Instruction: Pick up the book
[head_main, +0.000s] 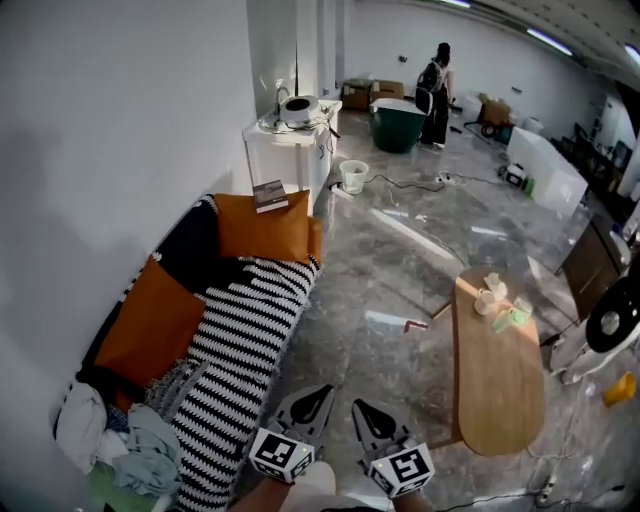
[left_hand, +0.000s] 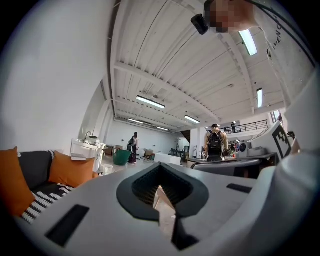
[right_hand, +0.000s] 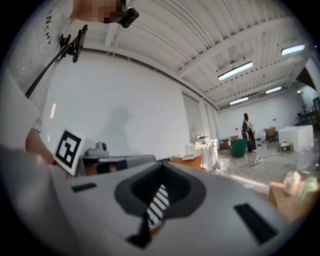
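The book (head_main: 270, 195) is small and grey, and rests on top of an orange cushion (head_main: 265, 232) at the far end of the sofa (head_main: 245, 320). It also shows far off as the book (left_hand: 80, 157) in the left gripper view and the book (right_hand: 189, 157) in the right gripper view. My left gripper (head_main: 320, 392) and right gripper (head_main: 360, 408) are side by side at the bottom of the head view, well short of the book. Both point level, jaws together, holding nothing.
A black-and-white striped blanket (head_main: 240, 340) covers the sofa, with another orange cushion (head_main: 150, 325) and a clothes pile (head_main: 130, 450). An oval wooden table (head_main: 500, 390) with cups (head_main: 495, 295) stands to the right. Beyond are a white cabinet (head_main: 290, 140), a bucket (head_main: 353, 175) and a person (head_main: 436, 80).
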